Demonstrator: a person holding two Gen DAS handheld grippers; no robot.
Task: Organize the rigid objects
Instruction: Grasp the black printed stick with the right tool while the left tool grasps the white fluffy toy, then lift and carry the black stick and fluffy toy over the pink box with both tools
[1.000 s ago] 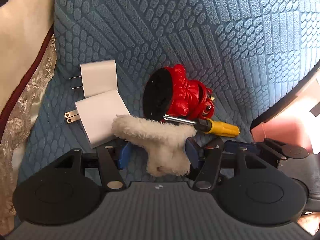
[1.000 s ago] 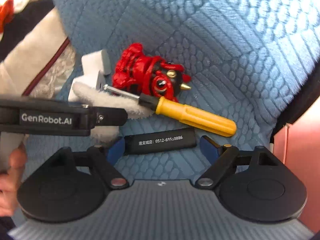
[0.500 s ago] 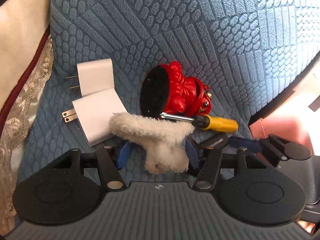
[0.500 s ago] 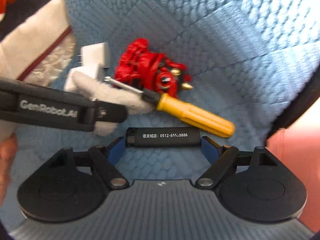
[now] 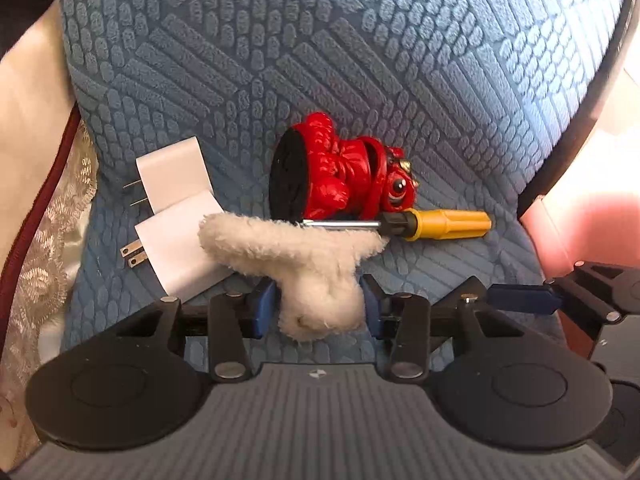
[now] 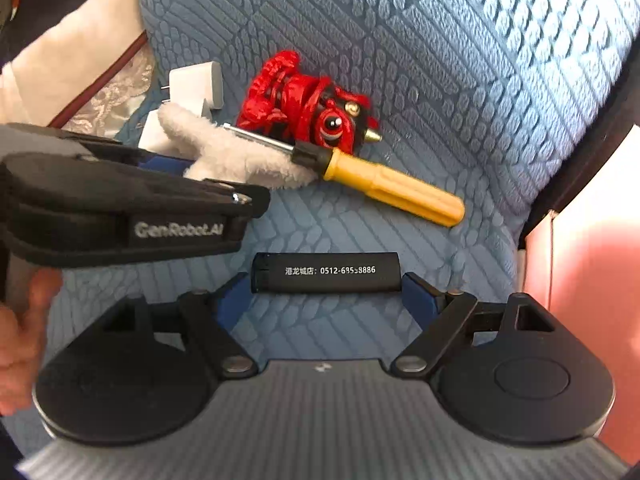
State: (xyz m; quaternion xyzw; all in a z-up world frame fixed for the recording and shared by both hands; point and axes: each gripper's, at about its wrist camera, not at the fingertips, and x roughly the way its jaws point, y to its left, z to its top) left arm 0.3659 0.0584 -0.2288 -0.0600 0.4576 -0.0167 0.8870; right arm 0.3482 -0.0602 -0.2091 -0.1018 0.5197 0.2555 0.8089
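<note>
Screwdriver [image 6: 372, 178] lies against red figurine [image 6: 308, 110], shaft over fluffy toy [image 5: 304, 256].

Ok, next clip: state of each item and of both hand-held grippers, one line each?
Left hand-held gripper: shut on the fluffy white toy.
Right hand-held gripper: shut on the black lighter, held crosswise.
Red figurine: tipped on its side, black base showing.
Screwdriver: lying flat, shaft against the toy.
Two white chargers: lying flat, prongs out, one partly under the toy.
Blue cushion: everything rests on it.
</note>
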